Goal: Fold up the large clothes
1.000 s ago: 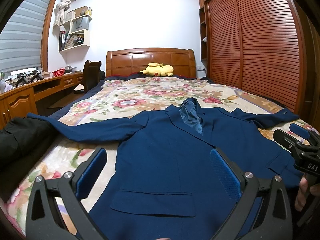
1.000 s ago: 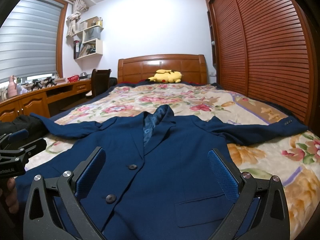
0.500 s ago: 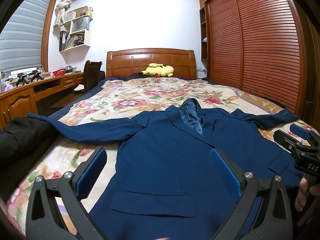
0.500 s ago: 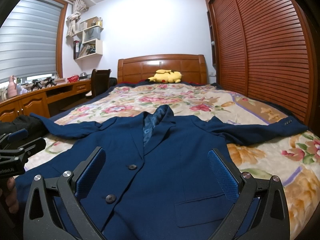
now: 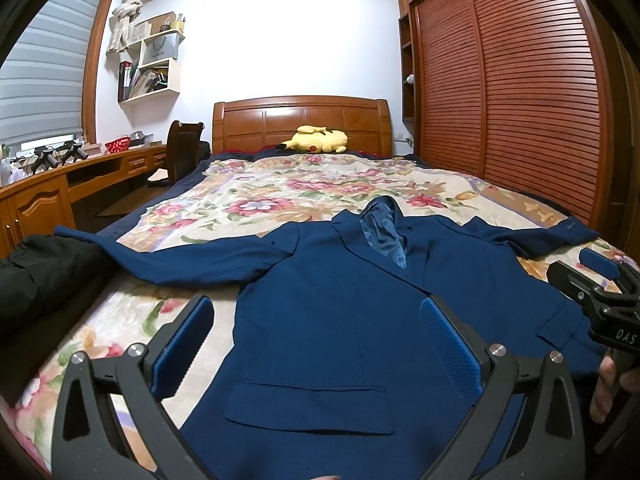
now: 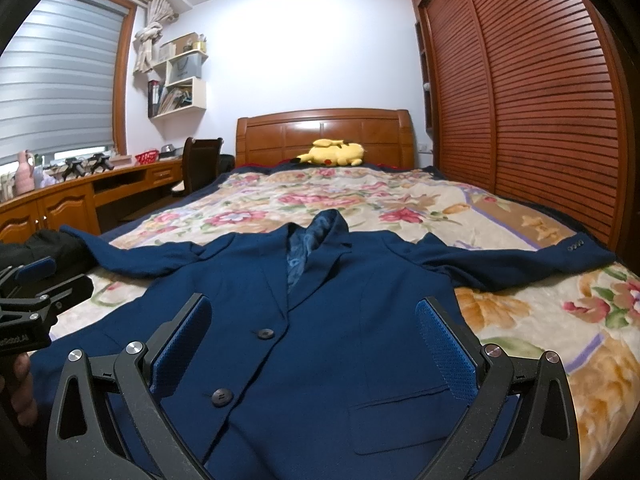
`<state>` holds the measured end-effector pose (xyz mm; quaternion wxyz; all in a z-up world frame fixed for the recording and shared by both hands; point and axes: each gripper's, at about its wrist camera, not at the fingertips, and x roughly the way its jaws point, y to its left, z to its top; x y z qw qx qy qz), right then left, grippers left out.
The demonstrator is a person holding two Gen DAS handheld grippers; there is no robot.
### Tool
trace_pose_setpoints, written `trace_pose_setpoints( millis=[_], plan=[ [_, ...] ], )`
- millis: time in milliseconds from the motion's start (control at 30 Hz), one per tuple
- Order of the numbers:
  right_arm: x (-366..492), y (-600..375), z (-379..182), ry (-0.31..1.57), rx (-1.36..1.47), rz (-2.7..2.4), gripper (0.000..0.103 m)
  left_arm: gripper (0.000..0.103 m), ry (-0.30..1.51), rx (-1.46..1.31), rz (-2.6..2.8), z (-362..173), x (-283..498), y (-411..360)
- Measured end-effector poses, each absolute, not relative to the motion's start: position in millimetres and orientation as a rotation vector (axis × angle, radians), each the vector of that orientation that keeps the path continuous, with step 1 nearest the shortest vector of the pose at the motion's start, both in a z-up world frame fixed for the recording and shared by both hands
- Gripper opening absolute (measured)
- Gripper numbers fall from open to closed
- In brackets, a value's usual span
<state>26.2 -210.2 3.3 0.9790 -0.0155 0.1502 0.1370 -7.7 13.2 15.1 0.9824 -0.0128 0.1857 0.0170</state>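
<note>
Nothing has visibly moved since the earlier frames: both grippers hang where they were and the jacket lies as it lay.

The navy suit jacket point(image 5: 340, 320) is spread face up on the floral bedspread point(image 5: 280, 188), filling the lower centre of both views, collar toward the wooden headboard point(image 5: 300, 120) and hem toward the cameras. Its sleeves stretch outward, one to the left edge of the frame, where it reaches a dark black garment point(image 5: 36, 276), the other to the right, ending in a buttoned cuff point(image 6: 576, 245). Two front buttons show in the right wrist view, and the jacket looks closed at them.

The left gripper point(image 5: 312, 344) sits at the bottom of its view with its jaws spread wide and empty, the blue pads point(image 5: 184, 344) framing the jacket's lower front and flap pocket. Whether it touches the cloth cannot be told. The right gripper point(image 6: 312, 344) is likewise wide open and holds nothing, poised above the buttoned front near the hem; it also shows at the right edge of the left view.

A yellow plush toy point(image 5: 316, 142) lies by the headboard at upper centre.
</note>
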Motion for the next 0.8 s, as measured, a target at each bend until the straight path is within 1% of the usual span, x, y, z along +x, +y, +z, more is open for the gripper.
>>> trace_pose_setpoints(
  millis=[300, 500, 800],
  plan=[
    [32.3, -206.6, 3.3, 0.321, -0.019, 0.306, 0.103, 0.103, 0.382, -0.017, 0.047, 18.4, -4.0, 30.4],
    [36.2, -190.3, 6.7, 0.328, -0.020, 0.345, 0.103, 0.103, 0.421, -0.021, 0.061, 19.1, 2.5, 48.8],
    [47.5, -161.8, 22.3, 0.337, -0.044, 0.417, 0.103, 0.103, 0.464, -0.028, 0.083, 22.2, 7.9, 80.0]
  ],
)
